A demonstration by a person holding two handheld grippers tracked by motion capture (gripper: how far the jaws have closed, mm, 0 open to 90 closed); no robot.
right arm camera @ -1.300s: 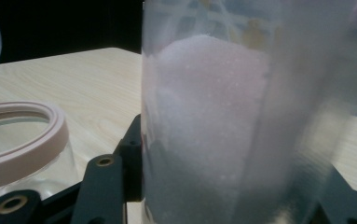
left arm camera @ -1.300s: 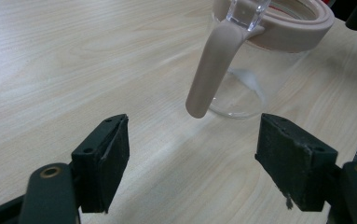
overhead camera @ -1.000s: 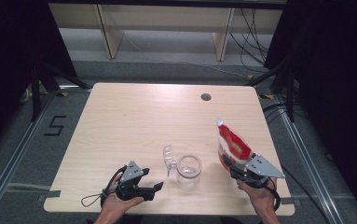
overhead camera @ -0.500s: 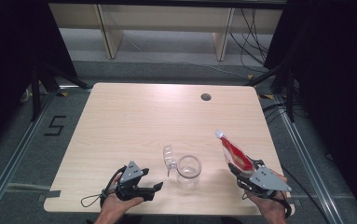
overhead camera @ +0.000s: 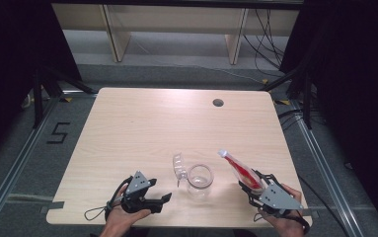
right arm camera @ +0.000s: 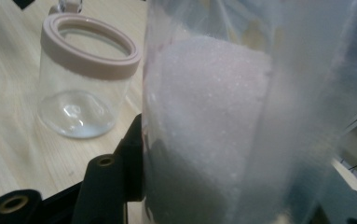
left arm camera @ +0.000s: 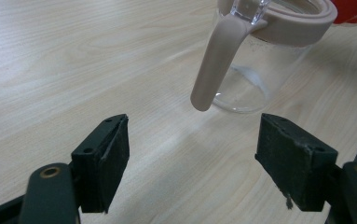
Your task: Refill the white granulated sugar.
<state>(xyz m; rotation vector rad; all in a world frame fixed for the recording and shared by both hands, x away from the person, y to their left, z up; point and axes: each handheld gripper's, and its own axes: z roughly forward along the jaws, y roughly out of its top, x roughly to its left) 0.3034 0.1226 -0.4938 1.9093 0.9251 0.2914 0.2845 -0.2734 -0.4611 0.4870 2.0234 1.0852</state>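
Table (overhead camera: 142, 128) is seen from above: the jar (overhead camera: 199, 178) stands between the released left gripper (overhead camera: 166, 198) and the right gripper (overhead camera: 248, 186), clenched on a pouch (overhead camera: 238, 169). In the left gripper view, the jar's handle (left arm camera: 216, 60) hangs just beyond the open jaws. In the right gripper view, the pouch's white powder (right arm camera: 204, 130) is pressed between the jaws, beside the jar.

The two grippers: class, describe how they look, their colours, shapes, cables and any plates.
Both are black, each topped by a grey three-cornered plate. The left gripper trails a black cable that loops on the table; its jaws end in square black pads. The right gripper has a black open frame. The hands are bare, with no sleeves in view.
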